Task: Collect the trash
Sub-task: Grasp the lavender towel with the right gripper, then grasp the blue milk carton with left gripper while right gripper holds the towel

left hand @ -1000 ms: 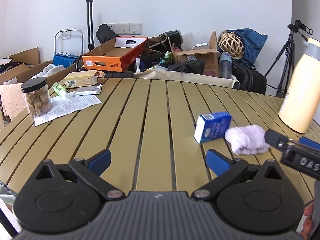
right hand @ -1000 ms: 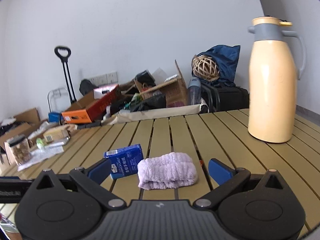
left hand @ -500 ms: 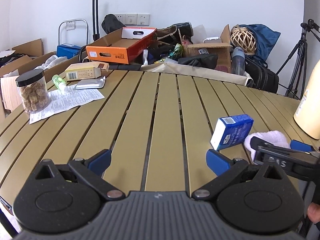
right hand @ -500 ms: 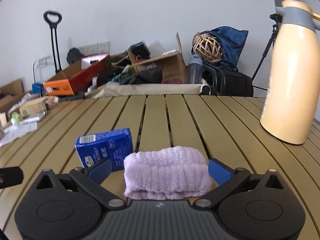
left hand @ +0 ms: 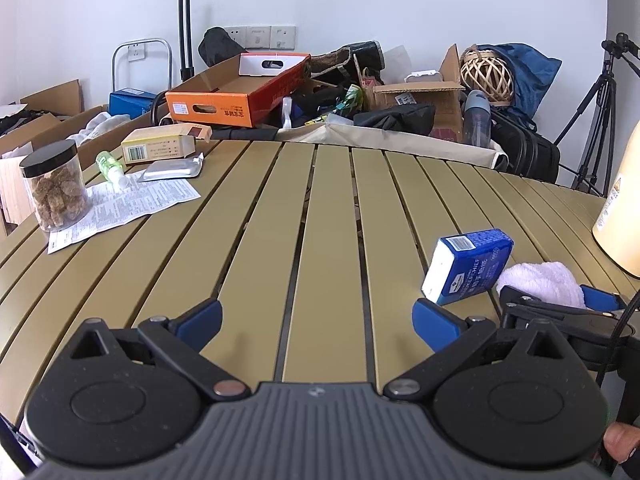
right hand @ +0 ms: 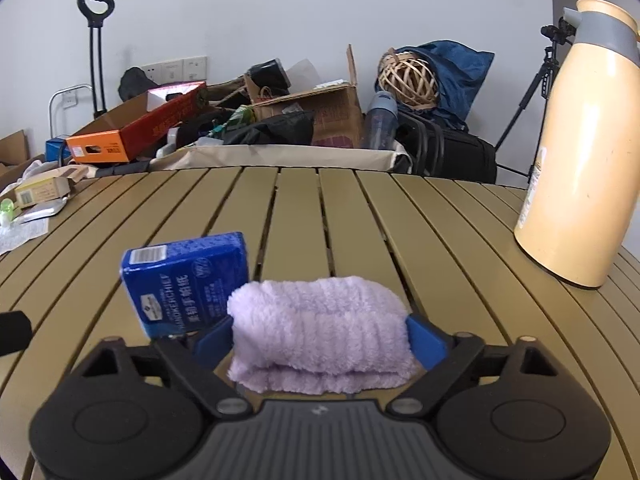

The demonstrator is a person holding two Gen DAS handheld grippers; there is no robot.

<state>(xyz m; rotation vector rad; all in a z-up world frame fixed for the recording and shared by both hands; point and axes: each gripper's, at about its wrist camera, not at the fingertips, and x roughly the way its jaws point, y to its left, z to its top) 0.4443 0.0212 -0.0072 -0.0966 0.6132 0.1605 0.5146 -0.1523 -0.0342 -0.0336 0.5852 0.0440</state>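
Right gripper [right hand: 319,334]: jaws have just been closing; both blue pads now touch the ends of the folded lilac cloth [right hand: 320,330] and clamp it.
Lilac cloth: lies on the slatted table [right hand: 360,216], just right of the blue tissue pack [right hand: 186,282], touching it.
Tissue pack: stands tilted on its long edge, barcode end up.
Left gripper [left hand: 318,322]: jaws wide apart, nothing between them, over bare slats left of the tissue pack.
Cream thermos [right hand: 580,144]: upright, well right of the tissue pack.
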